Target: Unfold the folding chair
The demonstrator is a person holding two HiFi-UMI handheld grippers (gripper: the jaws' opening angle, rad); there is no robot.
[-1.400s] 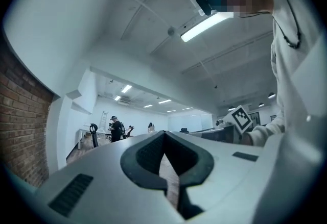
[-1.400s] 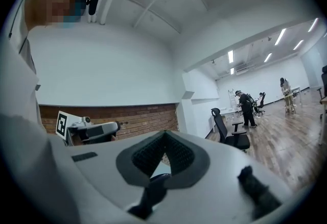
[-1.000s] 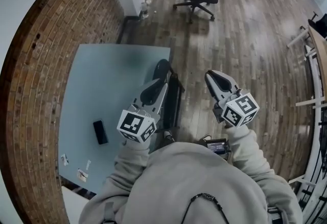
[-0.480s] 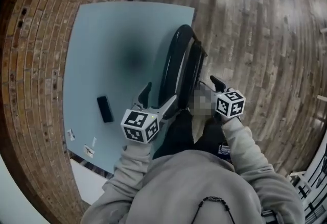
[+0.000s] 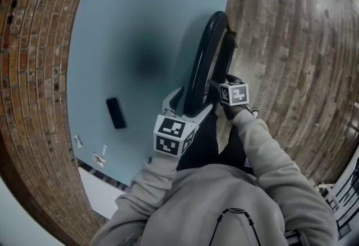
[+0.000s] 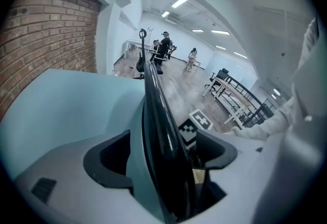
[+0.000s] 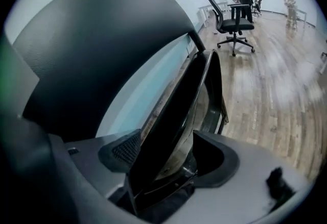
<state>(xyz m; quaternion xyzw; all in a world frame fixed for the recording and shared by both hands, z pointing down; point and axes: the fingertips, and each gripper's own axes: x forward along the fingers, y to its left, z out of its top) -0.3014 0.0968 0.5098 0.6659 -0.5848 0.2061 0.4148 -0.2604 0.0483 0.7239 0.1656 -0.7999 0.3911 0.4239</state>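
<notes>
Both arms reach down — left gripper (image 6: 163, 151) and right gripper (image 7: 168, 155) opening, jaws straddling the chair (image 5: 205, 43).

- The left tool's (image 6: 164, 151) jaws are opening, both pads clear of the folding chair's (image 6: 156, 116) black curved rim, which stands between them.
- A pale blue table (image 6: 66, 105) lies to the left, with a brick wall (image 6: 46, 29) beyond.

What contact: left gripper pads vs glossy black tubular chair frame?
Apart. Left gripper view: the black chair frame runs between the left gripper's opening jaws, gaps visible beside both pads.
</notes>
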